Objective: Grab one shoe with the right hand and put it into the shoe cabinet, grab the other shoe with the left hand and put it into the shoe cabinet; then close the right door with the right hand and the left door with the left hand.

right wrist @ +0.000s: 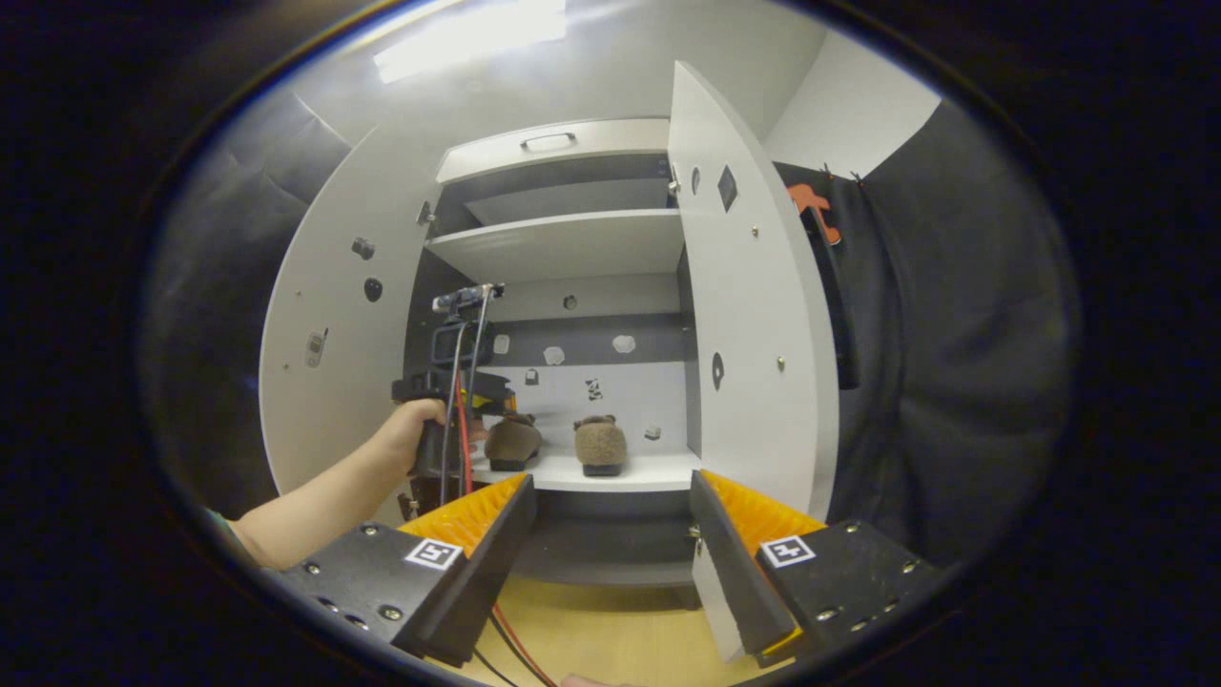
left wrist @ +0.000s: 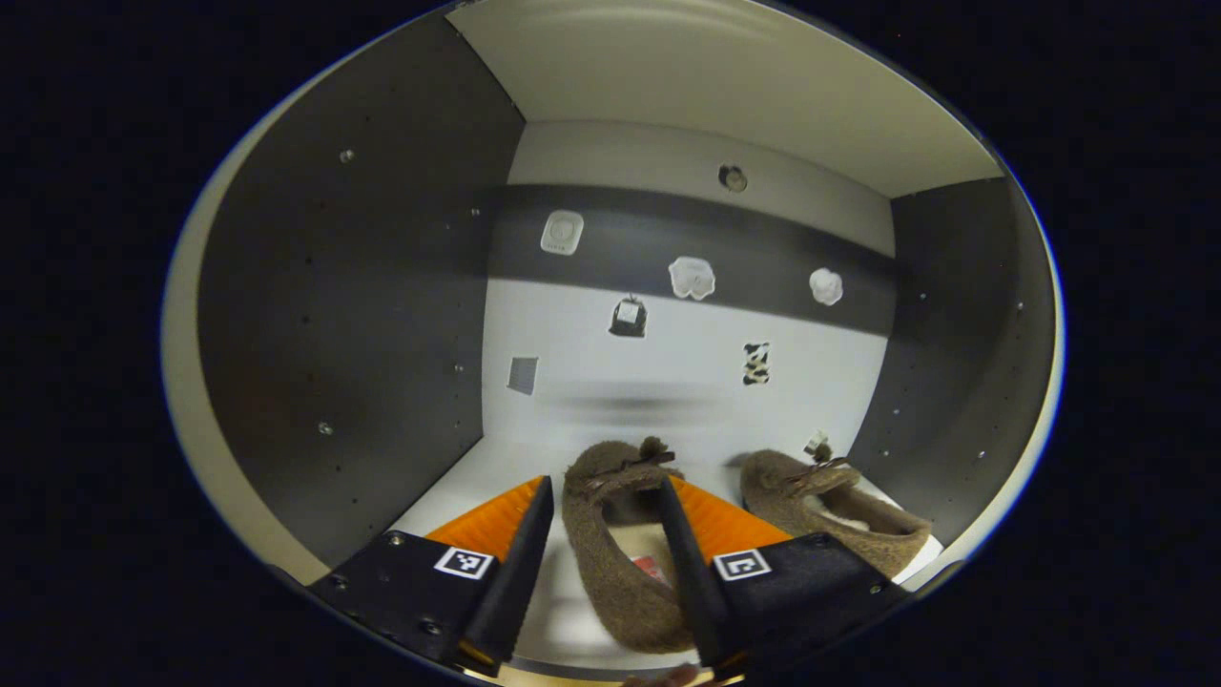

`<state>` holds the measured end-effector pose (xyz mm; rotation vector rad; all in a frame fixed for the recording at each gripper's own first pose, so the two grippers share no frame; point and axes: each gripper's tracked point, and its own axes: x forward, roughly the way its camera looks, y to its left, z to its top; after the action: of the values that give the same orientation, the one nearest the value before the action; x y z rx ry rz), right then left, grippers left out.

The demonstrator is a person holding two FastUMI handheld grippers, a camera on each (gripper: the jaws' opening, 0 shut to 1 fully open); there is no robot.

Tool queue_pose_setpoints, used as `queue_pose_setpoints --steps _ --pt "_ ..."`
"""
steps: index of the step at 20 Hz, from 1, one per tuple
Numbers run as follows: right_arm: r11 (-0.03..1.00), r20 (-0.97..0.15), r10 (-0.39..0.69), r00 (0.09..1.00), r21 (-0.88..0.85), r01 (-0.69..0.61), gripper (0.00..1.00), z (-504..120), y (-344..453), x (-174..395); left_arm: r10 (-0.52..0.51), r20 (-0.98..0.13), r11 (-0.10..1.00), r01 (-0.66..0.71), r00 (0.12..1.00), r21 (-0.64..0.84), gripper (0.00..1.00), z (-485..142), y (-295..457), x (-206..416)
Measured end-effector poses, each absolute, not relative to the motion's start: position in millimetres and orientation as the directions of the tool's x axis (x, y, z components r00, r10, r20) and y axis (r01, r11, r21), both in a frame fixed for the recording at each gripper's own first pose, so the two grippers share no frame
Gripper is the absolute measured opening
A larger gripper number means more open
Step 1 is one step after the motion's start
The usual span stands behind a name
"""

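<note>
Two brown fuzzy shoes stand side by side on a white shelf (left wrist: 496, 458) inside the shoe cabinet. One shoe (left wrist: 610, 563) lies between the fingers of my left gripper (left wrist: 604, 485), which is open, with a strip of shelf showing beside the left finger. The other shoe (left wrist: 830, 506) rests to its right, near the side wall. The right gripper view has both shoes (right wrist: 512, 441) (right wrist: 601, 444) on the shelf, with a hand holding the left gripper (right wrist: 458, 382) at the left one. My right gripper (right wrist: 612, 480) hangs open and empty in front of the cabinet.
Both cabinet doors stand open: the left door (right wrist: 334, 334) and the right door (right wrist: 754, 334), whose edge is close to my right finger. Higher shelves (right wrist: 563, 243) sit above. Small stickers dot the back wall (left wrist: 687, 363). Below is wooden floor (right wrist: 591, 630).
</note>
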<state>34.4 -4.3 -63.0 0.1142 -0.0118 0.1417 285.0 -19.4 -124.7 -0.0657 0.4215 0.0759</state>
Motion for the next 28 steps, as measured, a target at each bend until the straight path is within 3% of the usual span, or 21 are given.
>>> queue_pose_setpoints --steps 2,3,9,12,18,19,23,28 --pt "0.984 0.011 0.124 0.992 0.124 -0.125 0.98 -58 -12 25 0.065 -0.402 0.995 -0.092 0.913 -0.049 0.82 -109 -18 264" --pt "0.983 0.006 0.126 0.992 0.135 -0.125 0.98 -57 -15 19 0.067 -0.386 0.995 -0.092 0.920 -0.046 0.94 -98 -18 253" --pt "0.984 0.040 0.100 0.994 0.145 -0.105 0.98 -29 -43 -25 0.090 -0.176 0.996 -0.087 0.980 0.023 0.96 -1 -13 150" --pt "0.990 0.046 0.086 0.995 0.110 -0.091 0.98 -17 -54 -40 -0.019 -0.195 0.999 0.012 0.981 -0.039 0.96 17 -33 93" --pt "0.994 0.054 0.092 0.994 0.047 -0.094 0.98 9 -92 -63 -0.119 -0.113 0.991 0.111 0.986 -0.072 0.93 62 -31 -10" --pt "0.996 0.057 0.079 0.995 0.024 -0.080 0.98 14 -106 -64 -0.130 -0.102 0.990 0.123 0.986 -0.070 0.96 67 -30 -25" --pt "0.999 0.040 0.030 0.999 -0.017 -0.030 0.98 26 -166 -63 -0.123 -0.141 0.991 0.115 0.982 -0.064 0.92 62 -16 -82" --pt "1.000 0.011 0.010 1.000 0.005 -0.010 0.98 36 -236 -15 -0.152 -0.108 0.988 0.146 0.982 -0.056 0.96 54 -13 -118"
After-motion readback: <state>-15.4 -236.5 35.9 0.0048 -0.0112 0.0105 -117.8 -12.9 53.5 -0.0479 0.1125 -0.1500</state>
